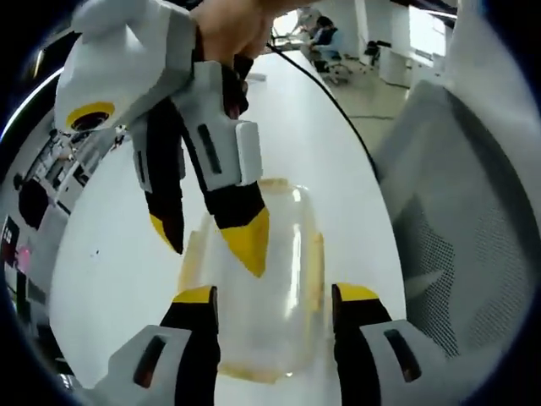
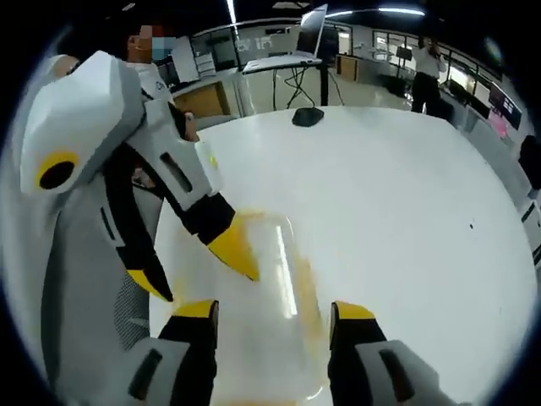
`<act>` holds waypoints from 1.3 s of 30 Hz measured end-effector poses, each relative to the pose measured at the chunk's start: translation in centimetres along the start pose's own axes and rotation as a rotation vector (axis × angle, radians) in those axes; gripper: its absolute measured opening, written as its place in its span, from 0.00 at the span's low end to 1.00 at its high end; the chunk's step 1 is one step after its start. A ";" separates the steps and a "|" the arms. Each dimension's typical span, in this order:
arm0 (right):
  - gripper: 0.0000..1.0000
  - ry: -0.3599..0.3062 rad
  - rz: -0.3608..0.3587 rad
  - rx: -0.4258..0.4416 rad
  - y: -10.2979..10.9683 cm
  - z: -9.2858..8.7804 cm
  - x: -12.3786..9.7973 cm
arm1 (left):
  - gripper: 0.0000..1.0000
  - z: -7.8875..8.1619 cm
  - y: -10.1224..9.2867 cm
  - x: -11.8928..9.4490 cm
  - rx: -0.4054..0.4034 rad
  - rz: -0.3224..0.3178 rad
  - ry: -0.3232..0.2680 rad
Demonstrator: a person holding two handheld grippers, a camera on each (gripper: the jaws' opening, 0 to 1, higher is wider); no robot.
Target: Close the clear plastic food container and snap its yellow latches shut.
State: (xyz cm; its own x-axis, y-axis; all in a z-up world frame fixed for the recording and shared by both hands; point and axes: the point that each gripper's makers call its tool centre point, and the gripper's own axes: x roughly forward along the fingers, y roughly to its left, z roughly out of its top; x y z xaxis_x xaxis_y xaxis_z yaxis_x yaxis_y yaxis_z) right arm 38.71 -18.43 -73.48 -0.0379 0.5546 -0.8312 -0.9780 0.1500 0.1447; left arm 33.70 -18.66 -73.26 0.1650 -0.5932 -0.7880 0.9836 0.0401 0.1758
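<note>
Judging by its thin walls, the clear rectangular plastic food container (image 1: 254,296) with yellow latches (image 1: 315,271) is light, slick and stiff; press at the latch edges. It lies on the white table (image 1: 127,271), between both spread grippers: left gripper (image 1: 275,309) and right gripper (image 2: 270,326).

In the left gripper view, the left hand-held gripper (image 1: 275,304) rises from the bottom with its yellow-tipped jaws spread apart. The right hand-held gripper (image 1: 215,241) comes down from above and ahead of it, jaws also parted, held by a hand (image 1: 232,30). In the right gripper view, the right hand-held gripper (image 2: 275,317) has its jaws spread, and the left hand-held gripper (image 2: 199,266) reaches in from its left, tips apart.
</note>
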 end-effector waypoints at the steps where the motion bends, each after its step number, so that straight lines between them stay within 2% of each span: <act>1: 0.50 0.017 0.016 -0.008 0.1 -0.1 0.0 | 0.51 0.0 0.2 0.0 0.026 0.012 0.011; 5: 0.46 0.044 0.064 0.004 0.4 -0.1 0.2 | 0.50 0.1 0.4 0.2 0.021 0.024 0.014; 8: 0.46 0.072 0.081 0.007 0.3 -0.2 0.3 | 0.51 0.1 0.2 0.5 0.050 0.039 0.028; 9: 0.46 0.084 0.084 0.012 0.3 -0.2 0.4 | 0.51 0.0 0.3 0.4 0.069 0.042 0.039; 14: 0.46 0.111 0.102 0.006 0.4 -0.2 0.5 | 0.53 0.0 0.4 0.7 0.064 0.051 0.047; 18: 0.46 0.125 0.109 0.008 0.4 -0.3 0.5 | 0.57 0.1 0.5 1.3 0.090 0.088 0.066; 22: 0.46 0.126 0.113 0.005 0.5 -0.3 0.5 | 0.56 0.1 0.6 1.1 0.078 0.085 0.066; 26: 0.46 0.147 0.132 0.006 0.6 -0.3 0.7 | 0.55 0.1 0.6 1.1 0.078 0.073 0.092; 35: 0.44 0.179 0.148 0.004 0.7 -0.3 0.8 | 0.49 0.0 0.8 1.1 0.064 0.101 0.132; 36: 0.44 0.171 0.157 0.005 0.9 0.0 1.0 | 0.49 0.2 2.0 0.2 0.053 0.175 0.134; 37: 0.44 0.188 0.153 0.025 0.8 -0.2 0.9 | 0.49 0.3 1.3 0.6 0.063 0.139 0.131; 39: 0.44 0.194 0.160 0.014 0.7 -0.3 0.8 | 0.49 0.1 1.2 0.9 0.058 0.130 0.116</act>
State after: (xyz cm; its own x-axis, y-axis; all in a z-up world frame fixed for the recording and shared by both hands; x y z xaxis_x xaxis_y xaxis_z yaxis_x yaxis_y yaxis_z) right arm 37.92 -18.10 -74.21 -0.2324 0.4046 -0.8845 -0.9535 0.0844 0.2892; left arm 34.97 -19.25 -73.67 0.3008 -0.4892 -0.8186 0.9483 0.0622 0.3113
